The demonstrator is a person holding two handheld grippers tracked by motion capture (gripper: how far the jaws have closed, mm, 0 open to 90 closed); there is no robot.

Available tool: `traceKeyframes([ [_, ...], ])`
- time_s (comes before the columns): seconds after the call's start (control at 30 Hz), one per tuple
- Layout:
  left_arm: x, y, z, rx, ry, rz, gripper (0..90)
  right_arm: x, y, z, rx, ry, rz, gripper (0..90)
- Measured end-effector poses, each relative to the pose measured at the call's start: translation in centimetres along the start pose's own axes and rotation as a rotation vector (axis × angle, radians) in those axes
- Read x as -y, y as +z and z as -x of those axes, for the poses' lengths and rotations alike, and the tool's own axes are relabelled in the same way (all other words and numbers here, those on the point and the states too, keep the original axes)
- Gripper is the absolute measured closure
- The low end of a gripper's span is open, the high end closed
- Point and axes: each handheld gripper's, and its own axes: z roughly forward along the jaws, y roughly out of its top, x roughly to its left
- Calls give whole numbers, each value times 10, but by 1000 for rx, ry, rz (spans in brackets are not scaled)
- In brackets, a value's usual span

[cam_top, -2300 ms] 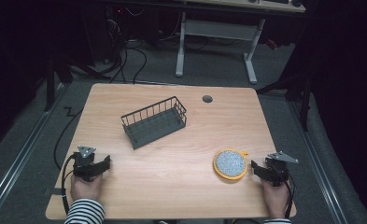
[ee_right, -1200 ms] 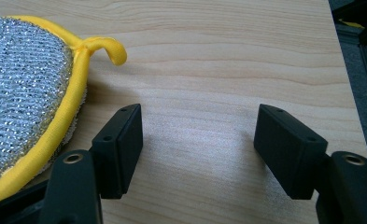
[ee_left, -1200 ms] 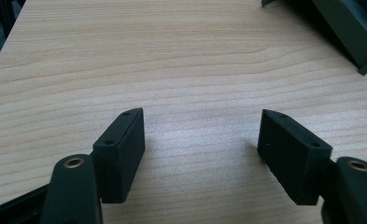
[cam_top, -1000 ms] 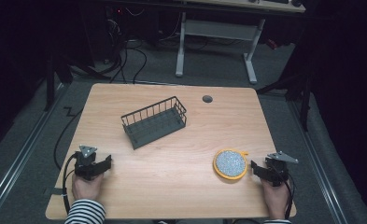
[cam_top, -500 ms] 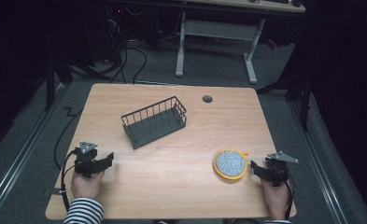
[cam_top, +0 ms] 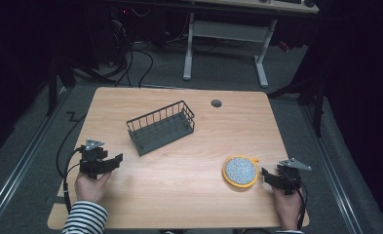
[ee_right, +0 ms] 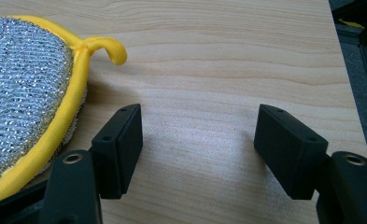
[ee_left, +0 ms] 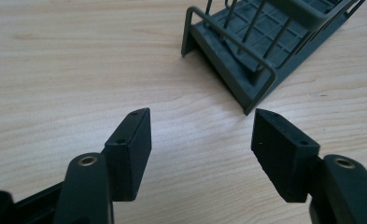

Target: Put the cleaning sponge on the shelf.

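Resting near the left edge of the wooden table (cam_top: pixel 179 195), toward its front corner, the left gripper (cam_top: pixel 112 161) sits in a hand (cam_top: pixel 90 186) whose striped sleeve (cam_top: pixel 84 219) comes over the front edge; its jaws stand wide apart with nothing between them, bare wood showing through the gap in the left gripper view. Those jaws point toward the dark wire basket (cam_top: pixel 162 126), which lies near the table's middle, somewhat toward the back and left, set at an angle to the edges; one of its corners sits just beyond the jaw tips in the left gripper view (ee_left: pixel 260 51), apart from them. Something flat seems to lie on the basket's floor, though the bars make it hard to tell. Close to the right edge and front corner, the right gripper (cam_top: pixel 268 176) is held in the other hand (cam_top: pixel 287 207), its jaws likewise spread and empty. Just beside its left jaw lies a round scouring pad (cam_top: pixel 240 170) with a silver mesh face, a yellow rim and a small yellow loop. A small dark round grommet (cam_top: pixel 216 103) is set in the table near the back edge.
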Motion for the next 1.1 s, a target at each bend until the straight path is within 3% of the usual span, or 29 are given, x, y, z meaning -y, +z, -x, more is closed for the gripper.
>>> traceKeyframes([
  [0.13,-10,-4,2,26,-9,25,390,0,0,0,1,-2,0,327],
  [0.23,-18,-3,4,-5,22,16,387,0,0,0,2,-2,-1,326],
  [0.3,-24,-3,5,-4,28,12,387,0,0,0,2,-2,-1,326],
  [0.5,-47,-4,9,28,30,28,403,0,0,0,1,-2,0,326],
  [0.7,-70,2,9,4,34,4,400,0,0,0,2,-2,-1,326],
  [0.87,-85,6,18,-15,94,-26,385,0,0,0,3,-1,-1,326],
  [1.1,-104,23,22,-29,110,-76,411,0,0,0,3,-1,-3,326],
])
